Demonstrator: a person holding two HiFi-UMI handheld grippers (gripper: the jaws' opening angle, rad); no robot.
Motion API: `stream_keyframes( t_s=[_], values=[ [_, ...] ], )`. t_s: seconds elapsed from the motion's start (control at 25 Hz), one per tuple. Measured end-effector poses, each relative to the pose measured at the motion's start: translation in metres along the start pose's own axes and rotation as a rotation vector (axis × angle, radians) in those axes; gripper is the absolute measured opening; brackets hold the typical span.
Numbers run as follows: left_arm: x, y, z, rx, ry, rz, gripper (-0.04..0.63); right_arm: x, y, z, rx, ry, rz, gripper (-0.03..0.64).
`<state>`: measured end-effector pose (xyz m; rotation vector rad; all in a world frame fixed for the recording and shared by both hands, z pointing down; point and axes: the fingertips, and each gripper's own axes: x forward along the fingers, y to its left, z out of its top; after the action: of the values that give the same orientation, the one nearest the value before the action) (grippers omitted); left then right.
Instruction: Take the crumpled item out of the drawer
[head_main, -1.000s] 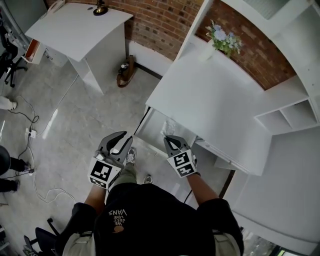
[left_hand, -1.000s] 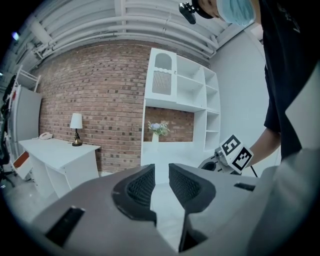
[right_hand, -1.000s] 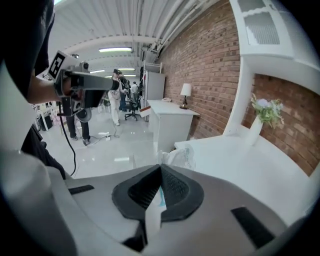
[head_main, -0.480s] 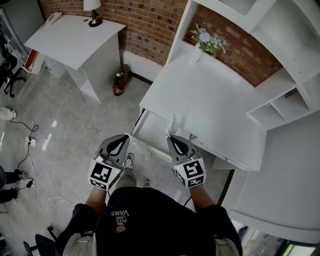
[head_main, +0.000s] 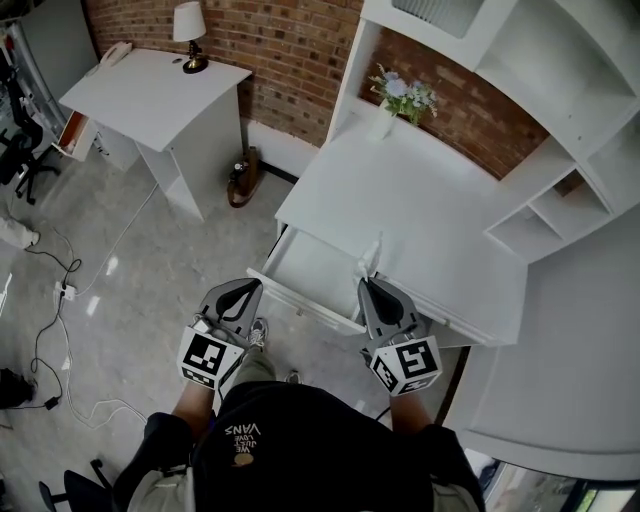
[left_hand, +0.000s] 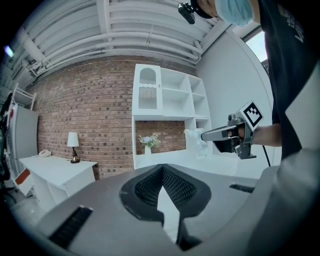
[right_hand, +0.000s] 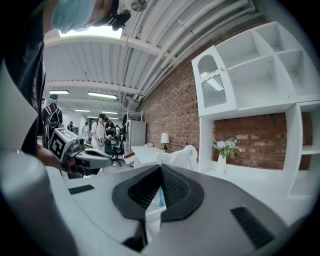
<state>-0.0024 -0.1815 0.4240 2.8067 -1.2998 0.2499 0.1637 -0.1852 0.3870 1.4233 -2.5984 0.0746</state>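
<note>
The right gripper (right_hand: 161, 169) is clamped tight on the crumpled white item (right_hand: 179, 157), which sticks out past its jaw tips. In the head view the item hangs in the air over the right end of the open drawer (head_main: 305, 268). The left gripper (left_hand: 161, 169) is closed with nothing between its jaws, near the drawer's front.

Head view: high above the person, facing steeply down on the desk (head_main: 430, 210), open drawer (head_main: 315, 270) and floor (head_main: 150, 270), not close. Left gripper view: low, right behind its own jaws, facing the brick wall (left_hand: 90, 110); it catches the right gripper (left_hand: 204, 135) side-on. Right gripper view: same setup mirrored, with the left gripper (right_hand: 107, 160) at frame left. All three share the flower vase (head_main: 395, 100) and lamp (head_main: 188, 25).
</note>
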Motion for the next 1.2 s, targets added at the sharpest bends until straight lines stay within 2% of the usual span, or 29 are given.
stream_keyframes(
  t_s=[0.24,0.56,1.2],
  values=[
    [-0.012,-0.024,0.01,0.021,-0.01,-0.005,0.006,-0.042,-0.008,0.011,0.076,-0.051,-0.06,0.002],
    [-0.026,-0.039,0.022,0.044,-0.019,0.01,0.006,-0.085,-0.013,0.016,0.115,-0.08,-0.082,0.002],
    [-0.031,-0.063,0.026,0.044,-0.037,0.001,0.006,-0.103,-0.002,0.012,0.104,-0.087,-0.056,0.002]
  ],
)
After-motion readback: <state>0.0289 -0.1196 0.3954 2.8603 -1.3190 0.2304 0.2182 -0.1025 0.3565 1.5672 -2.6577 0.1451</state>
